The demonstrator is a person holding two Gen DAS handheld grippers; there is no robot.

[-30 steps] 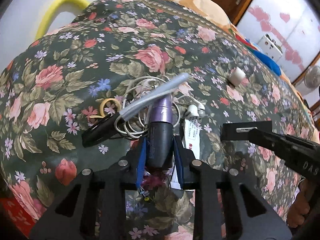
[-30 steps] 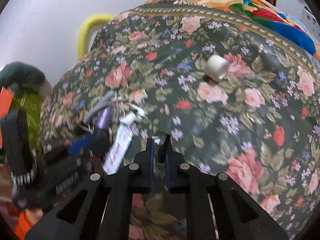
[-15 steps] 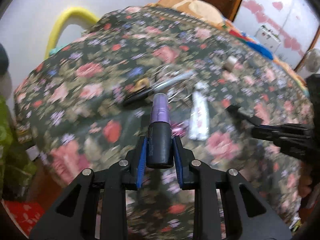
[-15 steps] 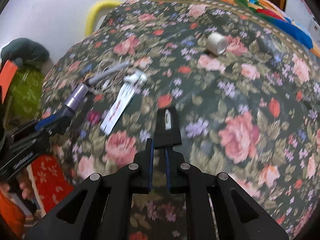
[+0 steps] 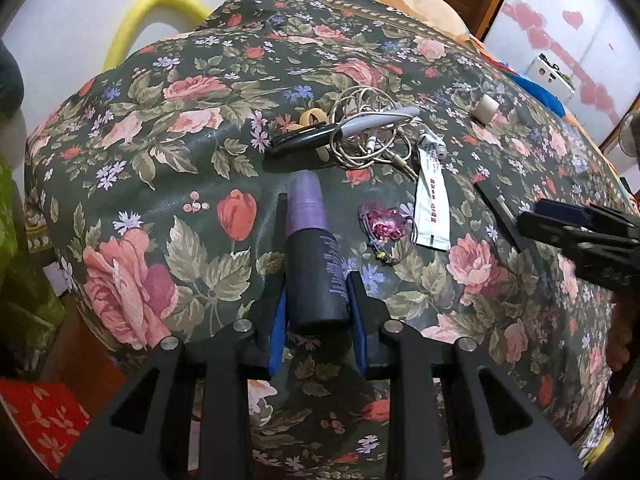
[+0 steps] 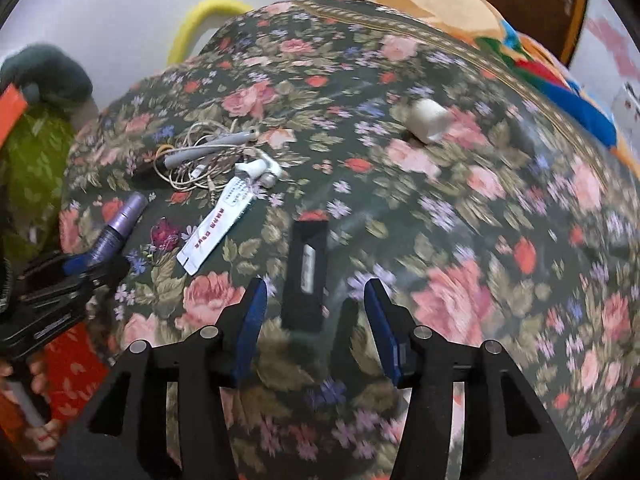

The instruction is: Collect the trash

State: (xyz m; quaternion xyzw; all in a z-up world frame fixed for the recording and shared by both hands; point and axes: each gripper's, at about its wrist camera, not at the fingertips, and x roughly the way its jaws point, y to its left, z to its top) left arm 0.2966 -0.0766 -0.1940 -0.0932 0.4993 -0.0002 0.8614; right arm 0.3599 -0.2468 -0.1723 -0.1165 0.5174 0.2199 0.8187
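Floral cloth (image 5: 168, 152) covers the table that carries everything here. The left gripper (image 5: 316, 304) has its blue-padded fingers pressed against a dark spray bottle (image 5: 314, 264) with a purple cap, which points toward the far edge. Whether the bottle is lifted off the cloth or rests on it, I cannot tell. Just right of it lies a pink wrapper (image 5: 386, 222), and beside that a white sachet (image 5: 430, 208) with red print. Behind them, nearer the far edge, sits a tangle of earphone cable (image 5: 368, 144) with a grey pen (image 5: 376, 122) and a black pen (image 5: 300, 142) across it. A small white roll (image 6: 428, 120) lies well apart toward the far right edge. The right gripper (image 6: 314, 300) is spread wide and holds nothing; a black strip (image 6: 306, 276) with a pale label lies on the cloth between its fingers, touching neither.
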